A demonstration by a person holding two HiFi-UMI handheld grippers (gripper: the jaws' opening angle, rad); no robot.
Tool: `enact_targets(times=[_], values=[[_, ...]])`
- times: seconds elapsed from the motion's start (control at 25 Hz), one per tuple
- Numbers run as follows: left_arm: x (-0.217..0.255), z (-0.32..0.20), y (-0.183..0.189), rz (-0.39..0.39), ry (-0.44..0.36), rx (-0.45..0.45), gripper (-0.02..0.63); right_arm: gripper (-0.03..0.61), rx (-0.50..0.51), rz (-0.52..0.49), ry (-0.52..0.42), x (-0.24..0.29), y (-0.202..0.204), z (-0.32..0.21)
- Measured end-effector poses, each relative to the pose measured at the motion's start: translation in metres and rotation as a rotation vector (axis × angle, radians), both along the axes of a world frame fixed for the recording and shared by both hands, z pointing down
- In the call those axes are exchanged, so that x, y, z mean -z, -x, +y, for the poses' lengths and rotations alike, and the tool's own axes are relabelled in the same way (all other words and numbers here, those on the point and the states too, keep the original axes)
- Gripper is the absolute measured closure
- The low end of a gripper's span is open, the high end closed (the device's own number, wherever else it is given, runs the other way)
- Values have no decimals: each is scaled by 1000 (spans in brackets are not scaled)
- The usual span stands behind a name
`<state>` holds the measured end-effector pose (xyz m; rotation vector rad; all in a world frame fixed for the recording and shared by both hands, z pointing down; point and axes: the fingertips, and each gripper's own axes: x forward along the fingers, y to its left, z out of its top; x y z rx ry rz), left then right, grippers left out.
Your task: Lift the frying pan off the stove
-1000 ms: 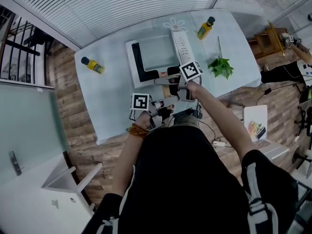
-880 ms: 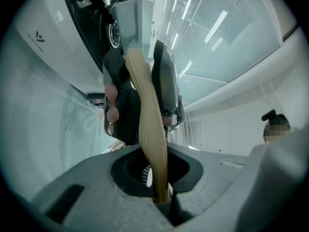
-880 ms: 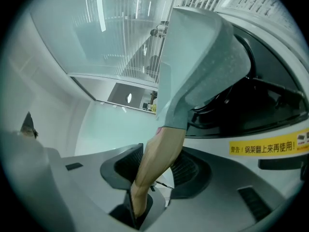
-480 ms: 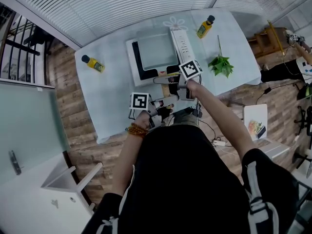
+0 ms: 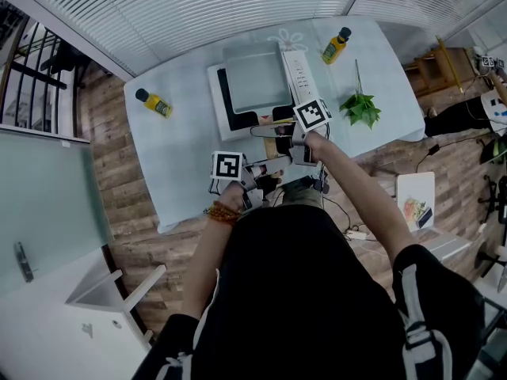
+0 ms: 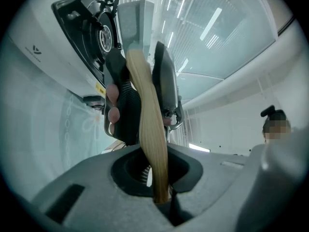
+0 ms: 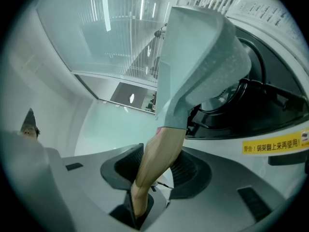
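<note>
The grey square frying pan [image 5: 253,76] hangs over the white gas stove [image 5: 215,93], and the stove's black top shows at the pan's left and near side. The pan's wooden handle [image 5: 271,145] runs back toward me. My right gripper [image 5: 268,130] is shut on the handle close to the pan. My left gripper [image 5: 269,165] is shut on the handle's near end. In the left gripper view the handle [image 6: 149,129] rises from my left gripper [image 6: 154,175] past the right gripper [image 6: 164,86]. In the right gripper view the pan [image 7: 198,57] is above the burner [image 7: 241,105], and my right gripper [image 7: 157,170] clamps the handle [image 7: 159,151].
On the pale blue table [image 5: 182,157] one yellow bottle [image 5: 152,104] lies at the left and another [image 5: 333,46] stands at the far right. A bunch of green leaves [image 5: 360,109] lies right of the stove. Wooden floor surrounds the table.
In the head view the pan has shifted slightly toward the table's far edge, past the stove's back rim. Both grippers have kept their hold and place on the handle.
</note>
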<state>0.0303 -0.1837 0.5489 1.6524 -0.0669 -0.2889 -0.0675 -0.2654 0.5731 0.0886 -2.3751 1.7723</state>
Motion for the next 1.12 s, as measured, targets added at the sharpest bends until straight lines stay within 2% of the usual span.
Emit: enact_targets(times=[0.24,0.88,1.12], values=[[6,2,1,-20,-39,-4,578,426,16,-11,-64,14,1,1],[38,4,6,-4,-69,6,578,427,9,-36,-50,50,8,5],[57,8,9,-12,-121,0,578,431,31,-72,-117,79,14,9]])
